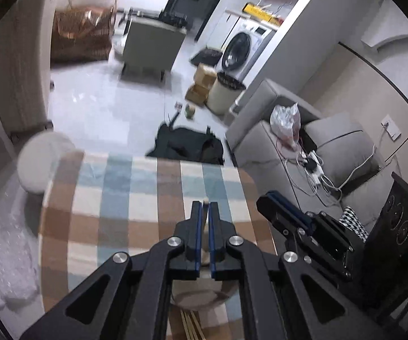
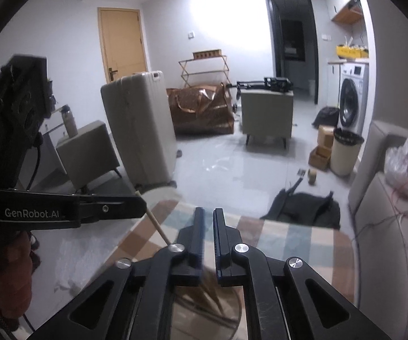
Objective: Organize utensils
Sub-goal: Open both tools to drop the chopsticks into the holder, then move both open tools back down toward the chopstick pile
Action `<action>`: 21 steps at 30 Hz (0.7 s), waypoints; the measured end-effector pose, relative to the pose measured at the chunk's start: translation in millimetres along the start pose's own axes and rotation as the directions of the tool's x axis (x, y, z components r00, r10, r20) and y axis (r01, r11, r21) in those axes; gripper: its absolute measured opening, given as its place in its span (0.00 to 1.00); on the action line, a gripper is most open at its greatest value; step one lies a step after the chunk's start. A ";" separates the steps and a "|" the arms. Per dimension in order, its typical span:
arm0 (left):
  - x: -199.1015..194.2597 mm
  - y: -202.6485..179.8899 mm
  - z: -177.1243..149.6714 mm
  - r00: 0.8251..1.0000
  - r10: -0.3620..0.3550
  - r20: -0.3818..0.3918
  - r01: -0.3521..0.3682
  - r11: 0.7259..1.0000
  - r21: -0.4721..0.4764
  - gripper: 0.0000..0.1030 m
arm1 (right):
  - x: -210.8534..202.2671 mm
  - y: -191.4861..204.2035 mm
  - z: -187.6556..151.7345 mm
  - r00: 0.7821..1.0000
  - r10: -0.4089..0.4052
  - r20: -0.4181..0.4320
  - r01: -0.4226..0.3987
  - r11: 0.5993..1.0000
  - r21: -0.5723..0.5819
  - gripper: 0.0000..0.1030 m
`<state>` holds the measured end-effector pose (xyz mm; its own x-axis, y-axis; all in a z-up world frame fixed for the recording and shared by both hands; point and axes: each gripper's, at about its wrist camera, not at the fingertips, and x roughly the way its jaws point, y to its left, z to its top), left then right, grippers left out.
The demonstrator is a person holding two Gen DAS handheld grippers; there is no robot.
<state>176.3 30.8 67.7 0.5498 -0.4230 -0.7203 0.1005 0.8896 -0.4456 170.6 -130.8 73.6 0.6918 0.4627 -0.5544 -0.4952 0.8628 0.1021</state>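
My left gripper [image 1: 205, 205] is shut on a thin wooden chopstick [image 1: 205, 221], whose tip sticks out past the fingertips. In the right wrist view the same chopstick [image 2: 155, 222] slants down from the left gripper [image 2: 140, 201]. A round glass holder [image 1: 201, 294] with wooden utensils in it sits on the checked tablecloth [image 1: 119, 198] just under the left gripper. It also shows under my right gripper [image 2: 209, 212], where the holder [image 2: 204, 308] holds blurred wooden sticks. The right gripper is nearly closed and holds nothing; it shows at the right of the left wrist view [image 1: 271, 201].
Loose chopsticks [image 1: 191, 325] lie on the cloth near the bottom edge. A white round stool [image 1: 41, 164] stands past the table's left corner. A dark bag [image 1: 189, 144] lies on the floor beyond the far edge. A grey sofa [image 1: 331, 147] with cables stands at the right.
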 end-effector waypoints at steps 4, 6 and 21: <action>-6.2 6.1 -2.9 0.999 0.044 -0.018 -0.044 0.999 -0.026 0.19 | -12.8 -16.7 -11.7 1.000 -0.012 0.004 0.012 0.996 0.087 0.30; -15.8 6.5 -5.3 0.997 0.079 0.008 -0.079 0.997 -0.023 0.28 | -22.5 -26.9 -16.5 1.000 -0.019 0.004 0.018 0.991 0.135 0.32; -79.5 -29.5 -28.5 0.940 0.257 0.226 -0.273 0.961 0.042 0.72 | -89.0 -28.1 -14.6 0.995 -0.055 0.083 0.034 0.970 0.240 0.62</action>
<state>106.0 33.3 122.9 0.7301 -0.1298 -0.6709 -0.0189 0.9776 -0.2097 115.2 -199.3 108.0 0.7593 0.4294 -0.4889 -0.3308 0.9017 0.2783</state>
